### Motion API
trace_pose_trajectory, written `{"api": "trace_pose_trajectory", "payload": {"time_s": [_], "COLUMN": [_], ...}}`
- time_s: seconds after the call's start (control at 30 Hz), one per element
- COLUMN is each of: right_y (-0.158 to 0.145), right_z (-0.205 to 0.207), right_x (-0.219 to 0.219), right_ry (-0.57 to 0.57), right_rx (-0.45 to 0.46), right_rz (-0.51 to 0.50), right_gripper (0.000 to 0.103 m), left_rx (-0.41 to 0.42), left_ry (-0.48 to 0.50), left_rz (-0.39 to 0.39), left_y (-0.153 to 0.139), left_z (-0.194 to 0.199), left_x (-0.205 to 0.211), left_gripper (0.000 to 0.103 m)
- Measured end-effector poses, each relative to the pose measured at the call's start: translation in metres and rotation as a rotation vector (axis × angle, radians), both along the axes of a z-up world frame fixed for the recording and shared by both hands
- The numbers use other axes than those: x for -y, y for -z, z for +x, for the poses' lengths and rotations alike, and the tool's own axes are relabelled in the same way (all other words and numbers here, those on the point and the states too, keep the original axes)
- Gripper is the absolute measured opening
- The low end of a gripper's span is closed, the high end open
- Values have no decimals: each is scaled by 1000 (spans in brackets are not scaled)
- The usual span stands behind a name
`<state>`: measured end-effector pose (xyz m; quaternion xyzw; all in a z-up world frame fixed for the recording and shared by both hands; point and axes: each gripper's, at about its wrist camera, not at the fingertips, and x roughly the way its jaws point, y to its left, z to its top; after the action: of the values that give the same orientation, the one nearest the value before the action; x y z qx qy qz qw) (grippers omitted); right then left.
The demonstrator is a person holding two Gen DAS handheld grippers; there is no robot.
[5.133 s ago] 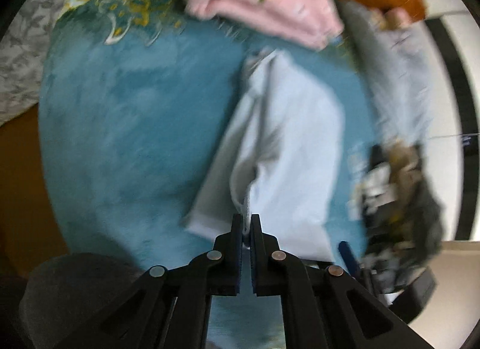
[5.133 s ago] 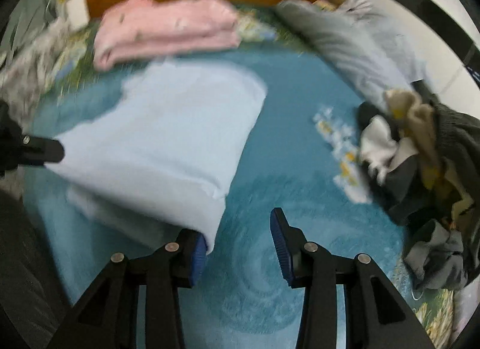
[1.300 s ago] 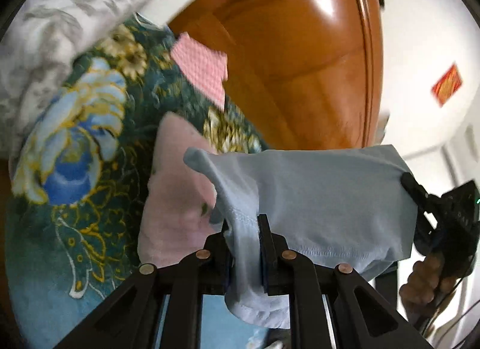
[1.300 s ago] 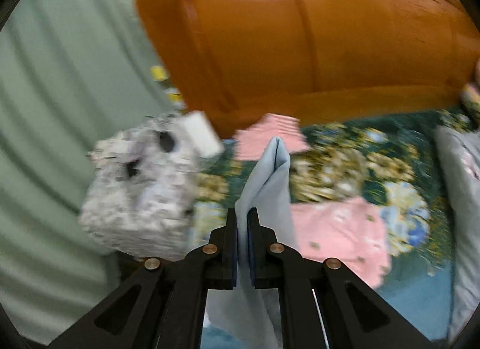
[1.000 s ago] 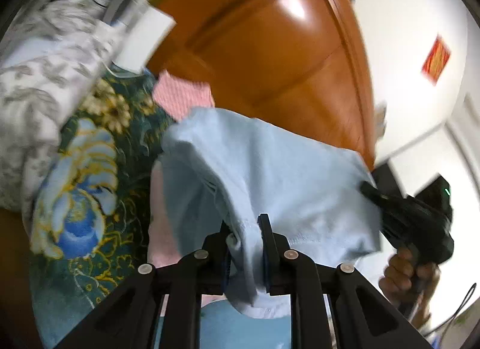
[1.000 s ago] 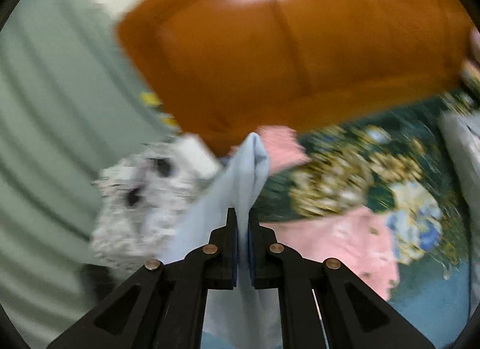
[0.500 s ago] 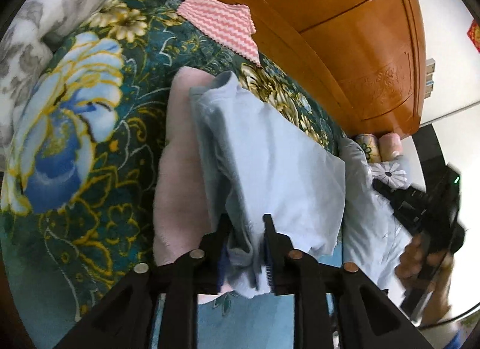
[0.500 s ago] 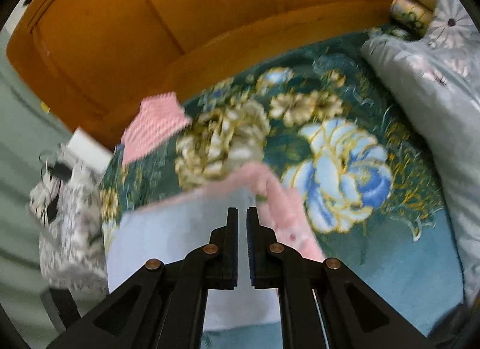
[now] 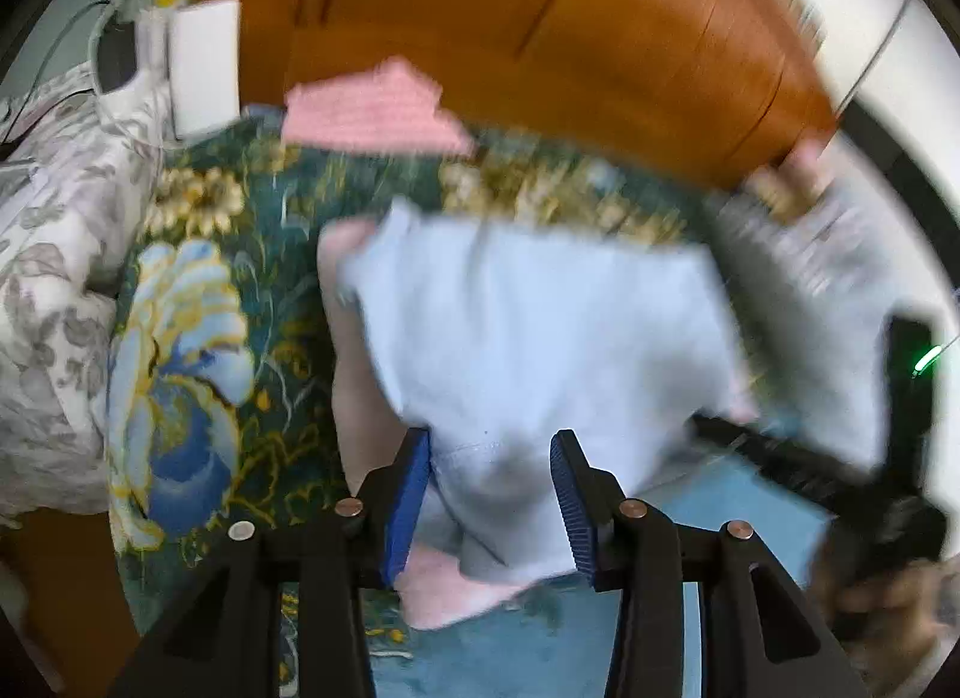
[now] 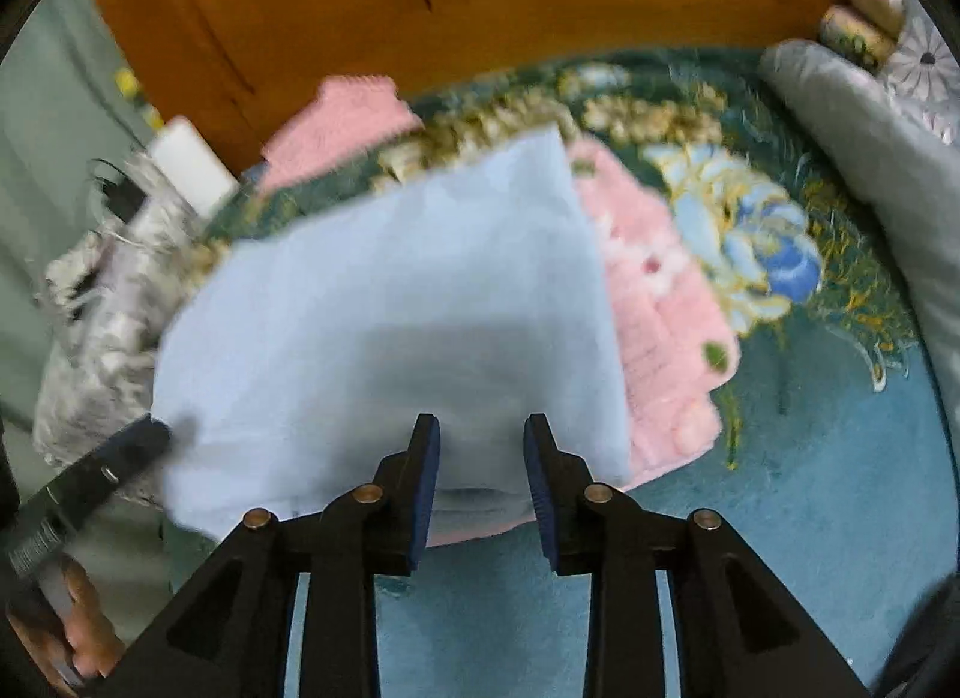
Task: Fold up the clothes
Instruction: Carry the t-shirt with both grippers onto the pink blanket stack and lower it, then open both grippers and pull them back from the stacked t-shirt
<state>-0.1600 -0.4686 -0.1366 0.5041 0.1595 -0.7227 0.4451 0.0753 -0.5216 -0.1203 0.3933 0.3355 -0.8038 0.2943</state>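
Observation:
A folded light blue garment (image 9: 540,338) lies on top of a folded pink garment (image 9: 345,410) on the floral bedspread. It also shows in the right wrist view (image 10: 390,302), over the pink garment (image 10: 660,326). My left gripper (image 9: 491,494) is open, its jaws astride the blue garment's near edge. My right gripper (image 10: 480,476) is open at the same near edge, holding nothing. The right gripper shows at the right of the left wrist view (image 9: 810,470); the left gripper shows at the lower left of the right wrist view (image 10: 102,476).
An orange wooden headboard (image 9: 540,38) stands behind the bed. A pink zigzag cloth (image 10: 342,122) lies near it. A grey floral pillow (image 9: 48,254) with a white box (image 9: 204,74) is at the left. A grey quilt (image 10: 870,158) lies at the right.
Both grippers carried the blue garment over the pink one, laid it down and opened. The garment now rests flat on the pink garment.

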Motion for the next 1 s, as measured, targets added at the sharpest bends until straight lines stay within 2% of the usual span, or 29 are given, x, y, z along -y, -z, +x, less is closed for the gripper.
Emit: {"api": "trace_pose_trajectory", "payload": {"time_s": [0.07,0.13,0.17,0.2,0.23,0.37,0.43,0.47,0.5,0.53,0.57,0.7,0.8,1.0], "right_y": [-1,-8,-9,-5,-1,38,55,60,64,68,71,89,93,96], "right_z": [3,14,26,35,43,67,76,81,81,82,83,82,85,79], "right_x": [0,-10,-19,-27,-34,-53,-56,-58,-58,-59,-60,-60,-57,-59], "right_ry": [38,46,35,38,40,64,89,105,123,141,159,221,217,232], "right_rx": [-11,-33,-57,-70,-84,-62,-76,-107,-124,-141,-157,-226,-285,-274], "right_rz": [-7,-57,-81,-92,-103,-61,-53,-56,-55,-53,-52,-29,-17,-22], "right_gripper": [30,33,38,48,50,58,60,62,74,84,86,87,90,94], "left_rx": [-20,-34,-39,-37,-34,20,53,71,86,100,113,141,138,127], "left_ry": [-26,-25,-23,-19,-15,13,45,60,67,76,87,111,76,49], "left_rz": [-20,-103,-146,-179,-202,-222,-257,-282,-305,-325,-345,-359,-340,-318], "left_y": [-2,-6,-7,-7,-2,22,32,37,41,46,52,71,83,92], "left_z": [10,23,29,33,37,36,31,29,27,25,24,21,24,25], "left_x": [-8,-28,-38,-46,-55,-71,-80,-83,-85,-87,-89,-91,-88,-83], "left_gripper": [46,51,61,72,75,80,87,96,103,103,103,103,103,103]}}
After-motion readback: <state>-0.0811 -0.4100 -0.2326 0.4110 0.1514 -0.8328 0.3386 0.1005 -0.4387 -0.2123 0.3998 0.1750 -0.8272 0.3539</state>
